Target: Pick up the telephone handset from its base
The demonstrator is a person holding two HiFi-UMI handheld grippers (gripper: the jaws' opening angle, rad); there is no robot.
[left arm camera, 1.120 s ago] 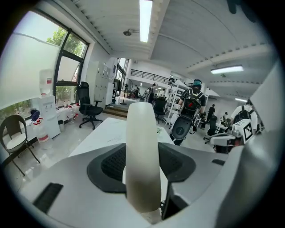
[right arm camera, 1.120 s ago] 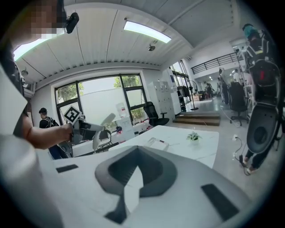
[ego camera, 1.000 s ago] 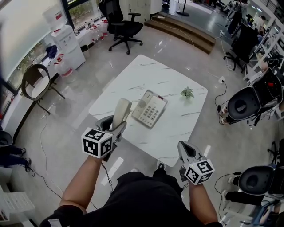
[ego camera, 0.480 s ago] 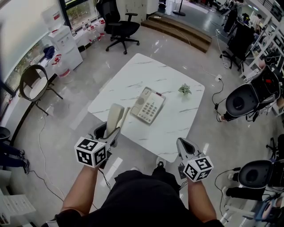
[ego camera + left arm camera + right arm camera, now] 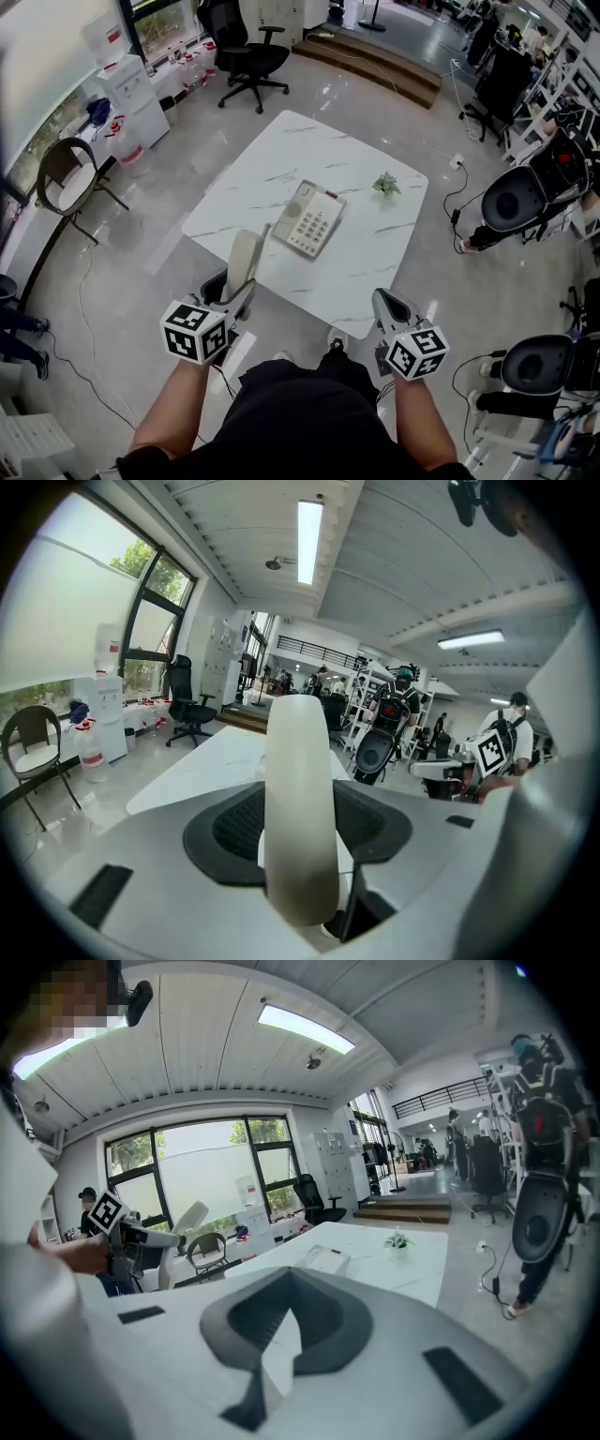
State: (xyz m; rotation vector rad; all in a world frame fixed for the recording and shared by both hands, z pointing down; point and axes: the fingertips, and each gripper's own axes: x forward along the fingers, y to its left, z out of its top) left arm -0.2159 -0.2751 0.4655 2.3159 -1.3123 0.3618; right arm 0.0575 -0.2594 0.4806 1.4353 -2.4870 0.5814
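already the cream plastic telephone handset (image 5: 244, 261) is held upright in the left gripper (image 5: 231, 287), whose jaws are clamped on its lower end. it is off the near edge of the white marble table (image 5: 281, 150) and well apart from the beige keypad base (image 5: 307, 218). the right gripper (image 5: 387, 307) is held near the table's near corner, jaws drawn together on nothing. the pick-up is judged done; only a steady grip is called for next.
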